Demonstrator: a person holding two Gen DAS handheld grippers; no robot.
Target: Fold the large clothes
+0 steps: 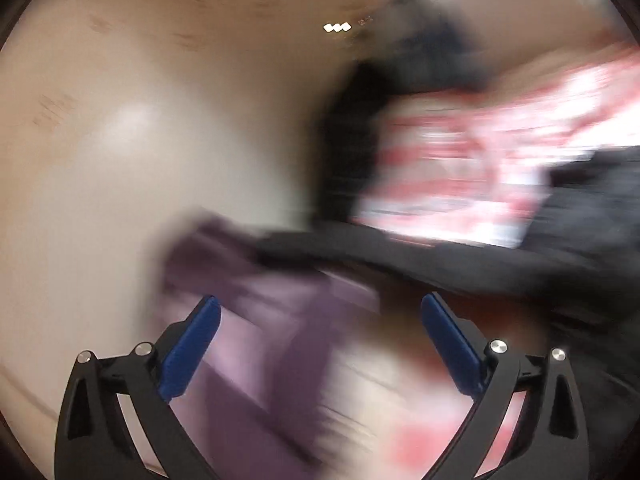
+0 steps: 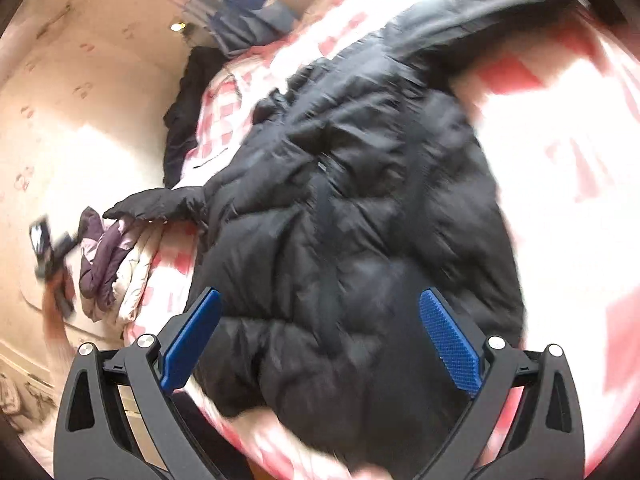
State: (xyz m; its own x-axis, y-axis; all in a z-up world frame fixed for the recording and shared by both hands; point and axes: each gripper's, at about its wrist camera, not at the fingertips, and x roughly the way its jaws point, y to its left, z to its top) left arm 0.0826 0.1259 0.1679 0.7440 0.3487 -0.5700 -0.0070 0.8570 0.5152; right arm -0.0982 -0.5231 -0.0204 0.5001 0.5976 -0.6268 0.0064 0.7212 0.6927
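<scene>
A large black puffer jacket (image 2: 360, 200) lies spread over a bed with a pink-and-white checked cover (image 2: 560, 140), one sleeve (image 2: 156, 204) reaching toward the left edge. My right gripper (image 2: 321, 292) hovers open over the jacket's lower part, with nothing pinched between its blue pads. The left wrist view is heavily blurred. In it my left gripper (image 1: 319, 299) stands wide open and empty above a purple garment (image 1: 248, 280), with the black jacket (image 1: 440, 264) and the checked cover (image 1: 460, 160) beyond.
A purple and white garment (image 2: 100, 256) is bunched at the bed's left edge beside a blurred dark object (image 2: 48, 248) I cannot make out. Another black garment (image 2: 184, 112) hangs off the bed's far side, and dark blue clothes (image 2: 248, 12) lie at the top. A cream floor (image 1: 120, 120) lies left.
</scene>
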